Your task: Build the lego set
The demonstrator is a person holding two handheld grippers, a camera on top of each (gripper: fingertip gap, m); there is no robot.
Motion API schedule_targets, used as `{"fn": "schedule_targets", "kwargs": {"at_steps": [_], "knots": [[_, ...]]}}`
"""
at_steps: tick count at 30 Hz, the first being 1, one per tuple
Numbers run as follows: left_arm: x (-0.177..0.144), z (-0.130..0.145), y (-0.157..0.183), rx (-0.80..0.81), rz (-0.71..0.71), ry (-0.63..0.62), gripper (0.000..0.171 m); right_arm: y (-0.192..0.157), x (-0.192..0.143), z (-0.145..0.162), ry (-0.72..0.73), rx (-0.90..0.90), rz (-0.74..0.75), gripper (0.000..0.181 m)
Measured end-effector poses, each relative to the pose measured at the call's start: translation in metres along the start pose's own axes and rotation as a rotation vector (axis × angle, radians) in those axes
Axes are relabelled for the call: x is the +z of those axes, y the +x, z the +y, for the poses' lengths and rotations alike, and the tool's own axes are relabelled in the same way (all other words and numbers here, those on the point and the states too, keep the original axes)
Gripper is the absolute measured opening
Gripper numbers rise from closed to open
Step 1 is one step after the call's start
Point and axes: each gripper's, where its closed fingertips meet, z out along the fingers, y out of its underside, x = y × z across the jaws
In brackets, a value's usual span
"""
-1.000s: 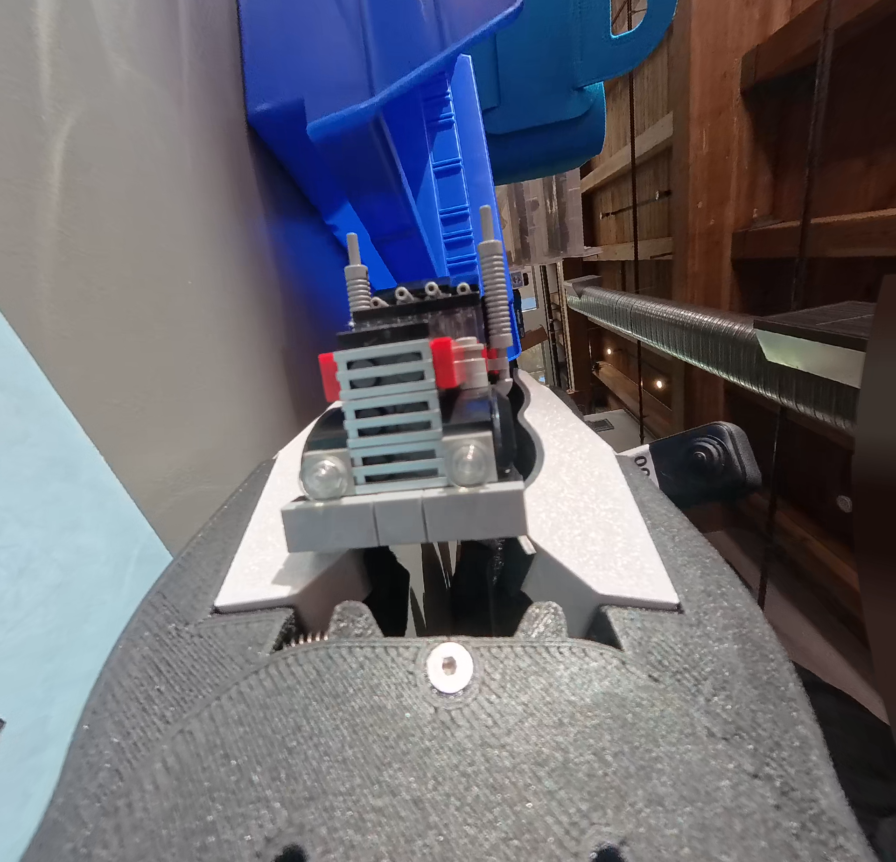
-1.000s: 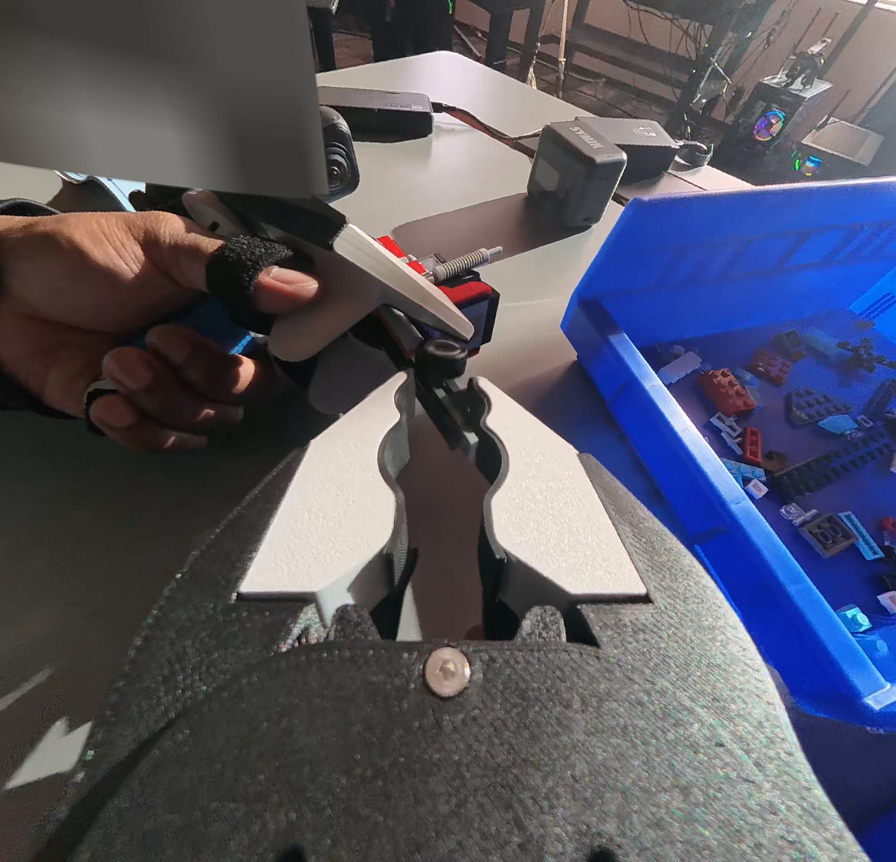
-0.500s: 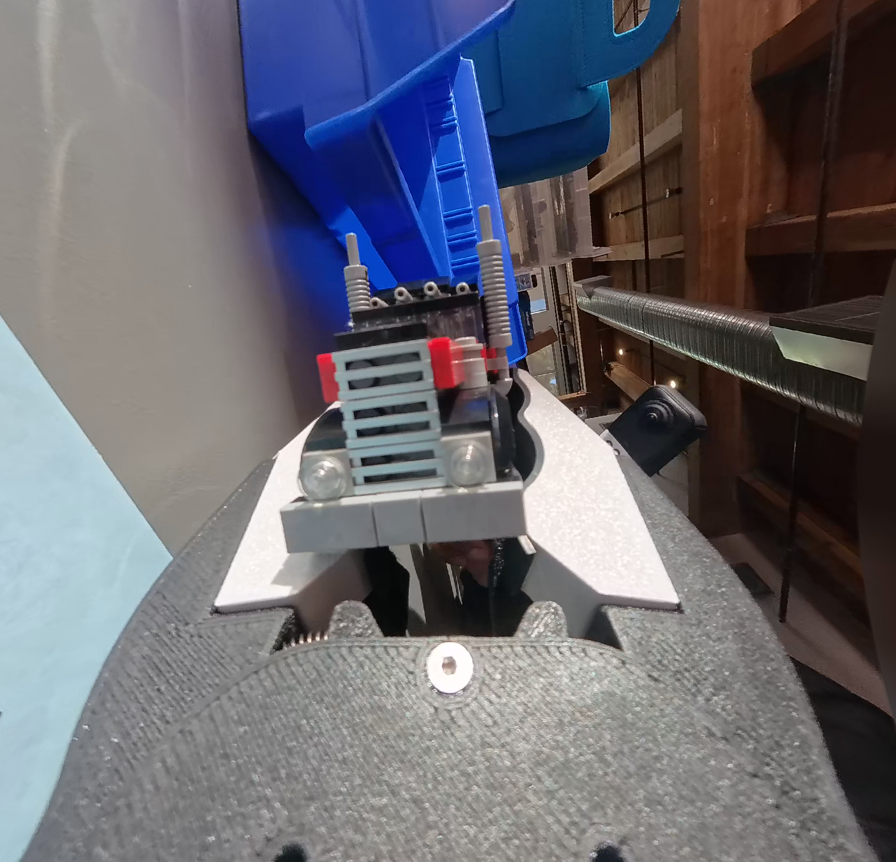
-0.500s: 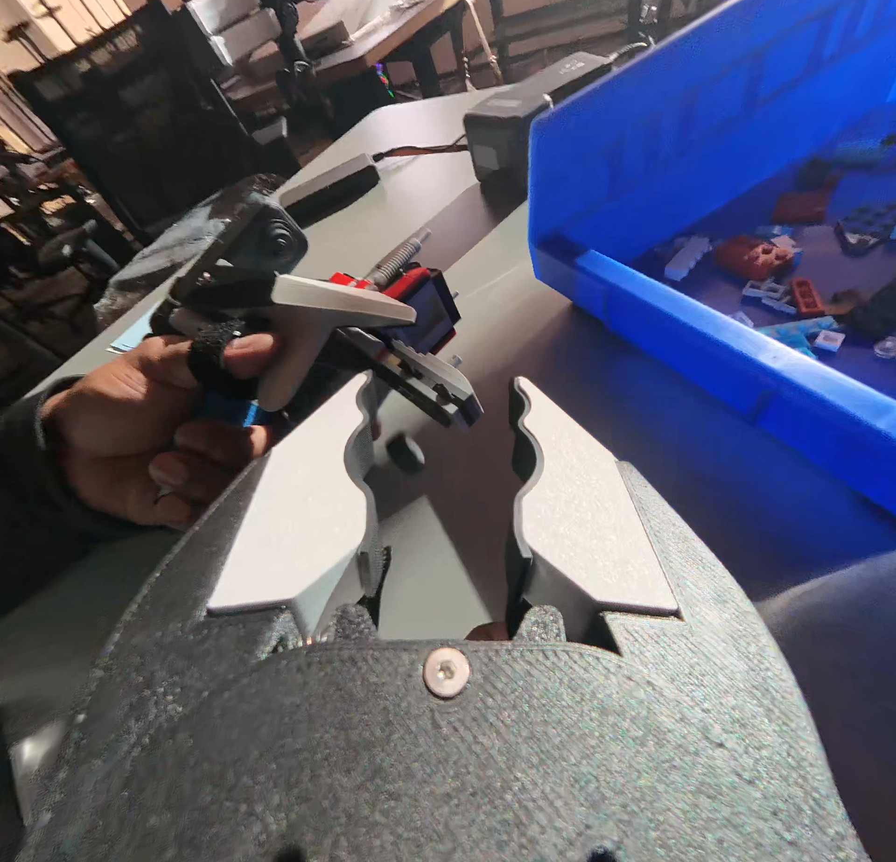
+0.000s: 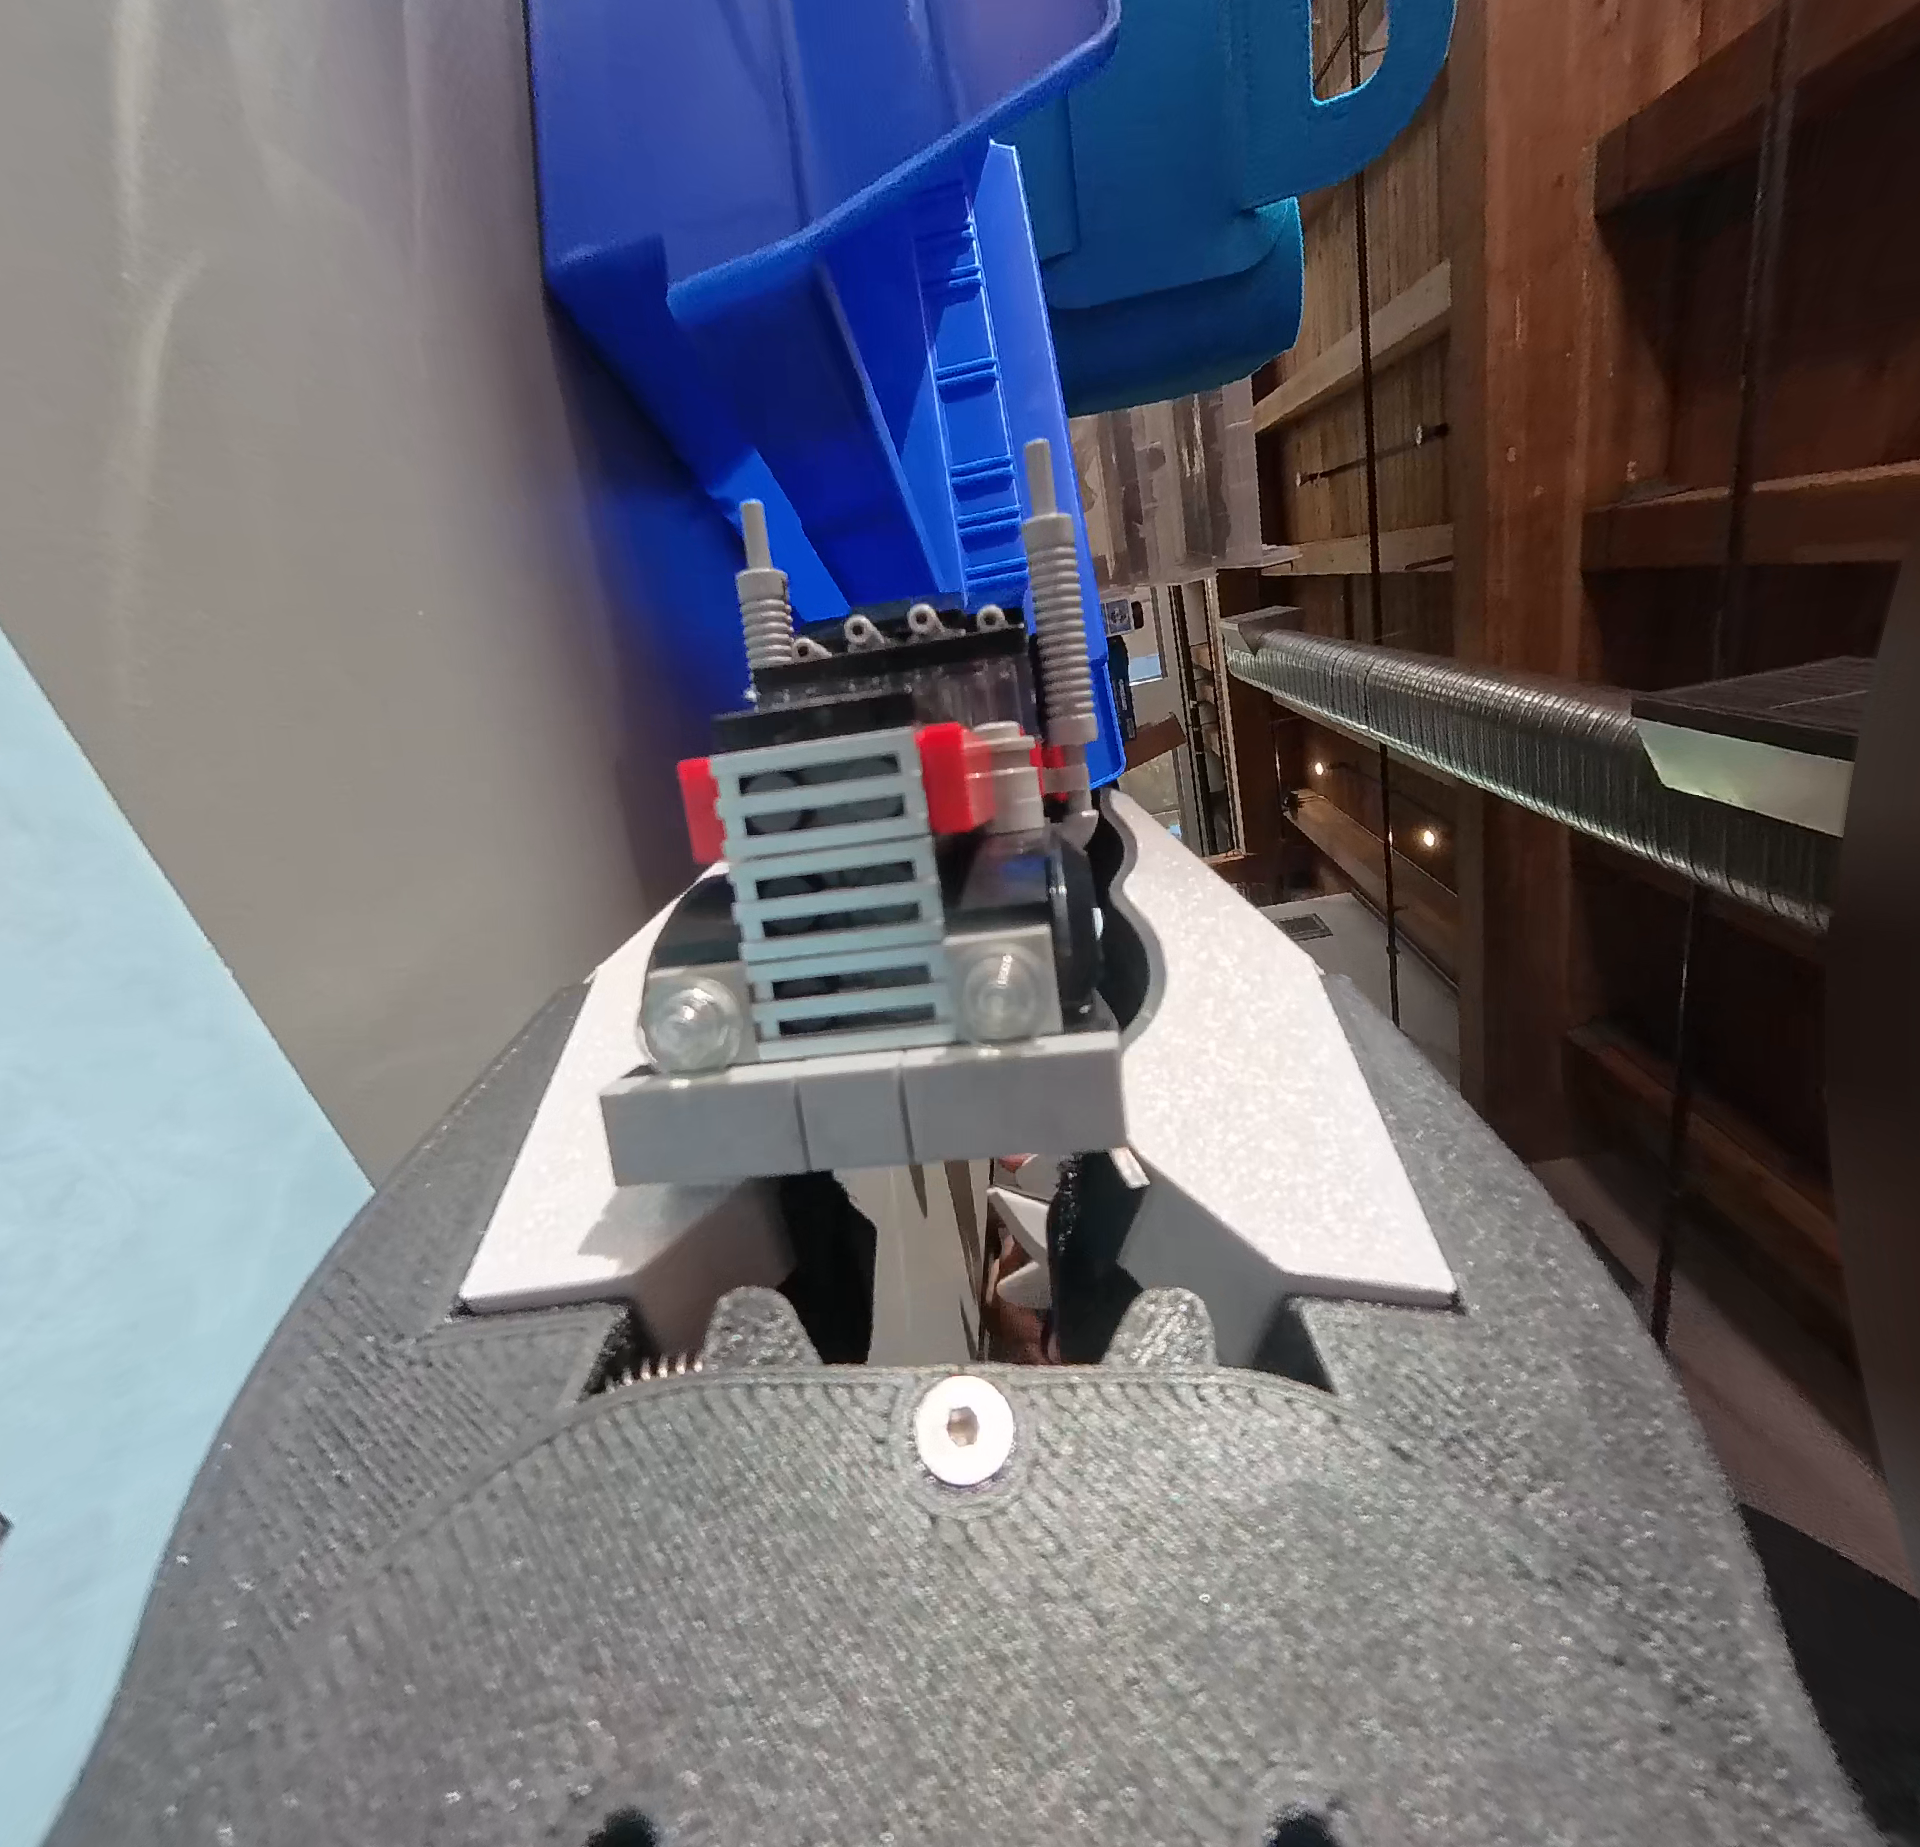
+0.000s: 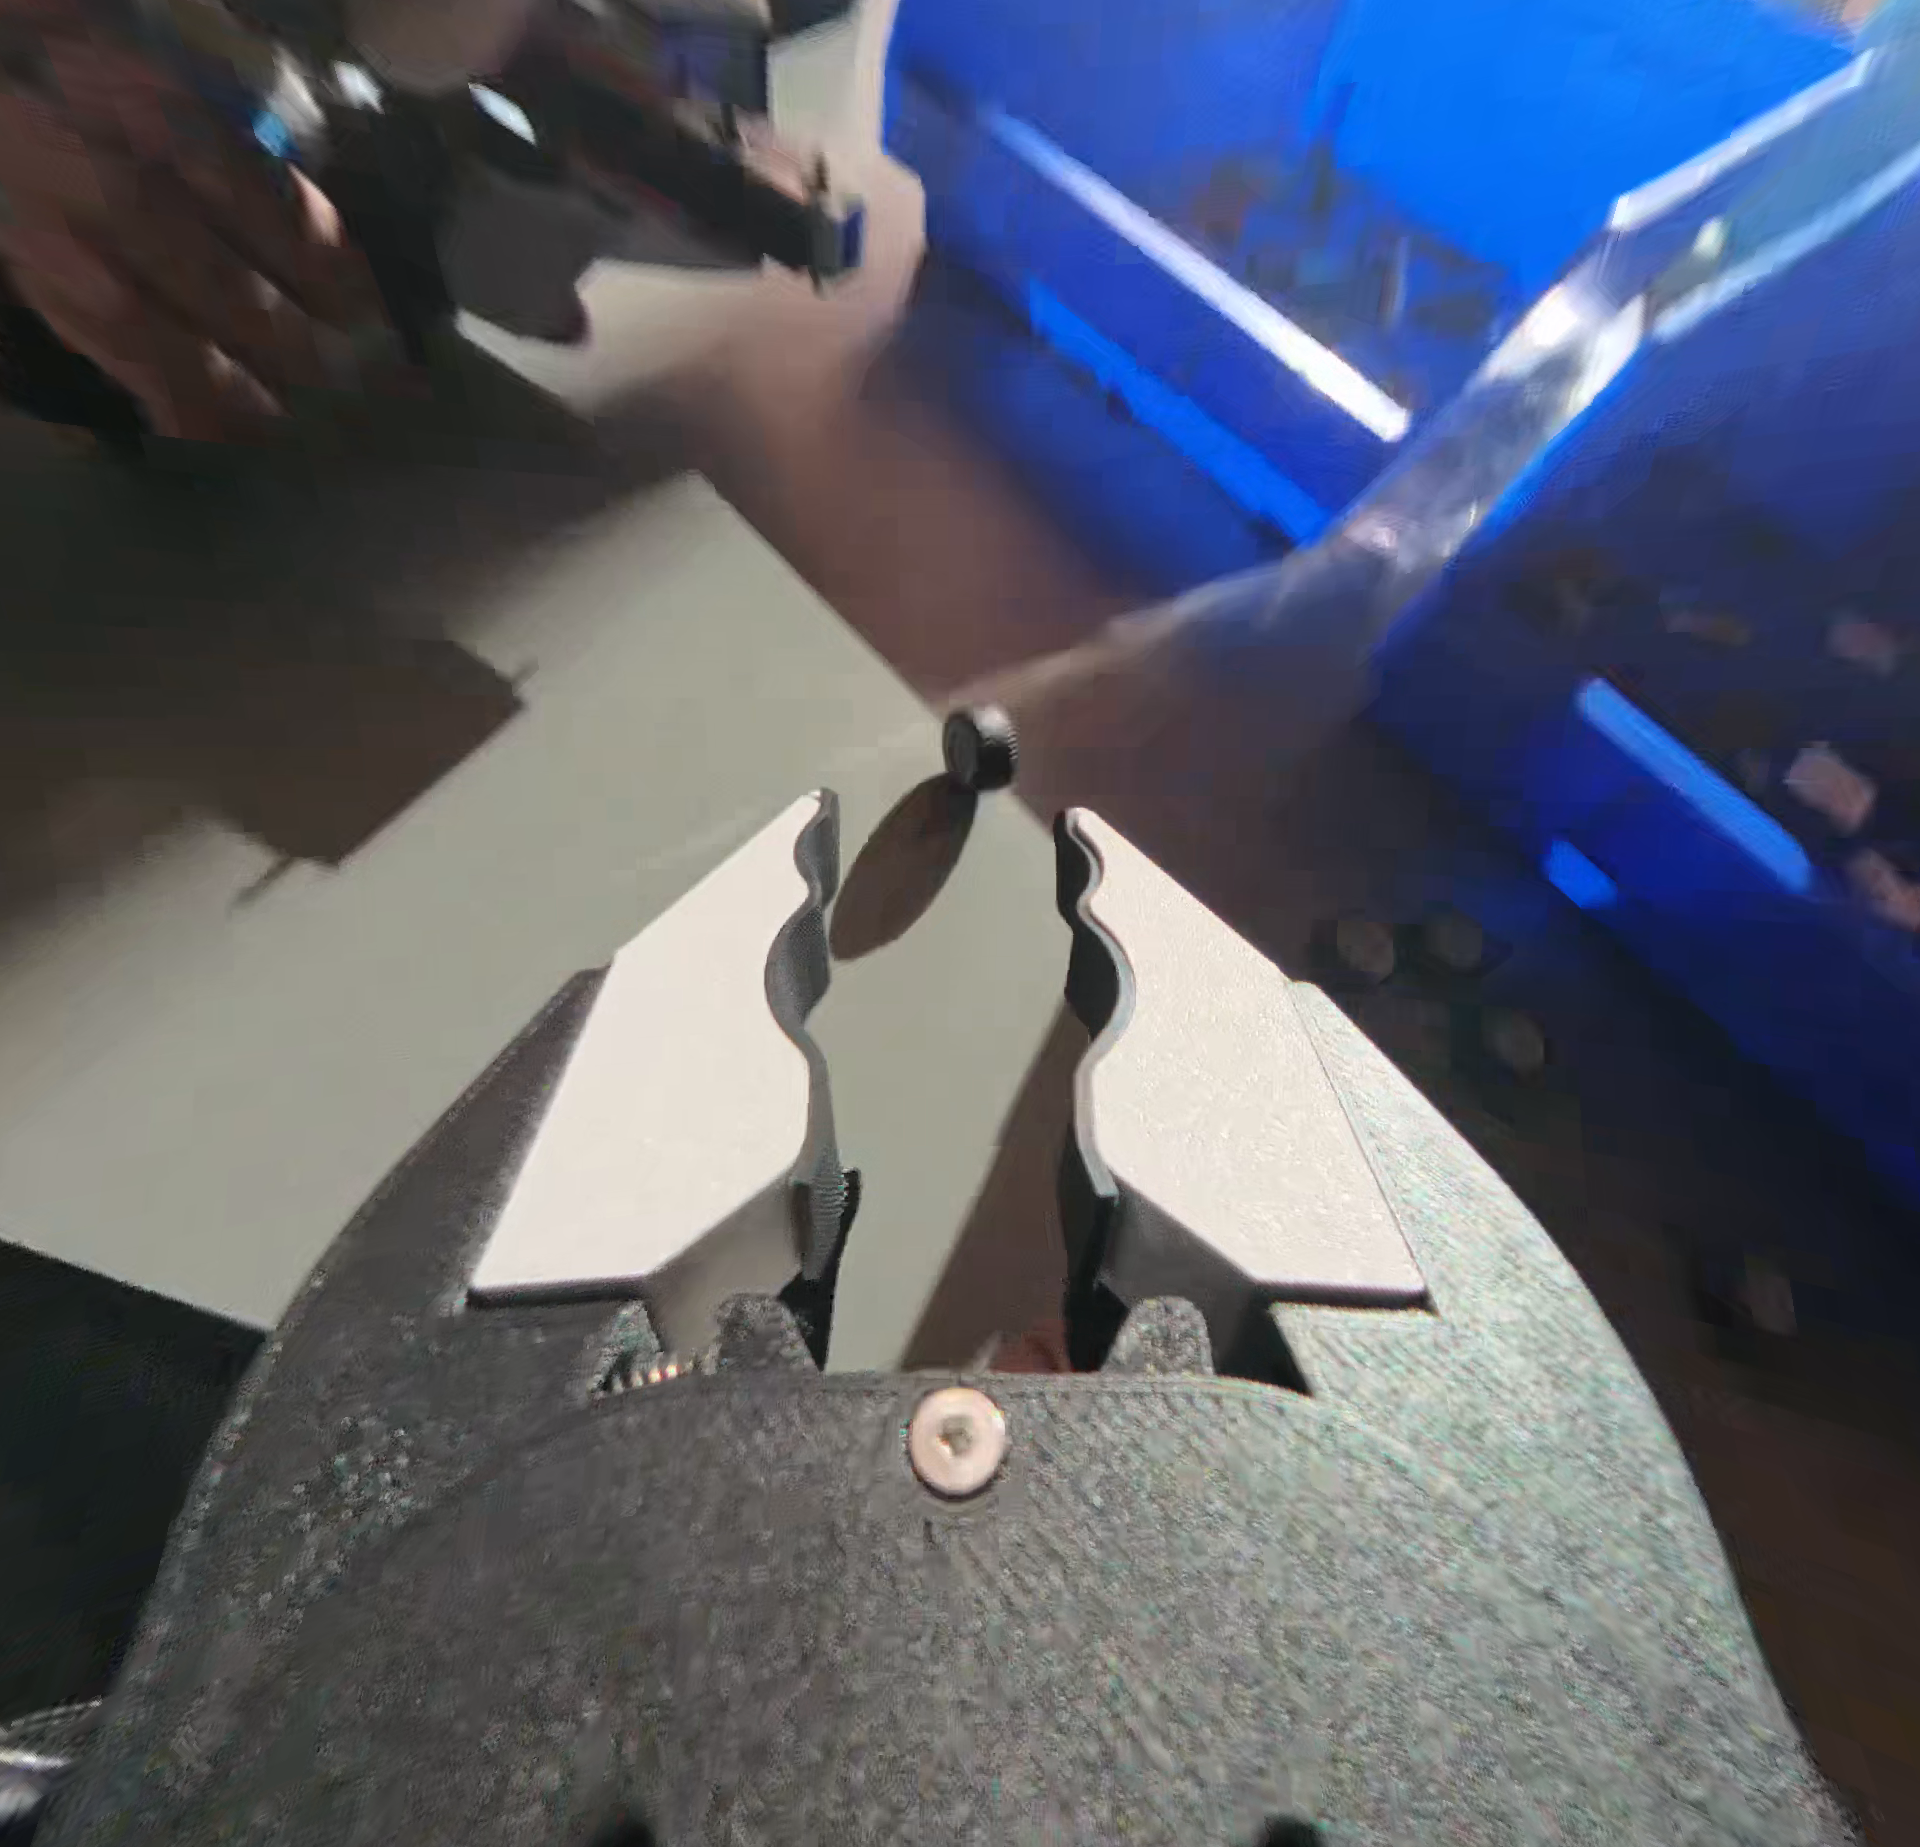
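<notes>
My left gripper (image 5: 914,841) is shut on a small lego truck (image 5: 842,862) with a grey grille, red side pieces and two grey exhaust stacks. Its front faces the camera. My right gripper (image 6: 945,810) is open and empty, low over the grey table (image 6: 520,758). A small black lego wheel (image 6: 979,748) stands on the table just past its fingertips. In the blurred right wrist view, the left gripper and truck (image 6: 665,187) show at the upper left, held by a hand (image 6: 156,239).
A blue bin (image 6: 1247,187) with loose lego pieces stands to the right of the wheel. It also shows in the left wrist view (image 5: 790,239), which is rolled sideways. A teal object (image 5: 1195,187) lies behind it. A light blue sheet (image 5: 104,1070) lies on the table. The grippers' ends are close to 20 cm from one another.
The right gripper opened beside the truck, and the black wheel ended up on the table. It then swung down and right towards the wheel. The left gripper kept still with the truck.
</notes>
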Motion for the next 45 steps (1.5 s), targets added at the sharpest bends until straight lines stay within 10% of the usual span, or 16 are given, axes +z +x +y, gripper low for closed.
{"fn": "schedule_targets", "kwargs": {"at_steps": [11,22,36,45], "knots": [[0.001,0.003,0.002,0.028,-0.001,-0.011,0.051,0.068,0.031,0.032,-0.264,0.088,0.13,0.038],[0.001,0.004,0.002,0.009,0.01,-0.019,0.052,0.106,0.005,0.034,-0.186,0.125,0.239,0.039],[0.001,0.003,0.002,-0.004,0.015,-0.018,0.052,0.09,0.027,0.039,-0.246,0.123,0.109,0.022],[0.001,0.004,0.001,-0.002,0.007,-0.022,0.051,0.017,0.059,-0.005,-0.216,-0.131,-0.195,0.021]]}}
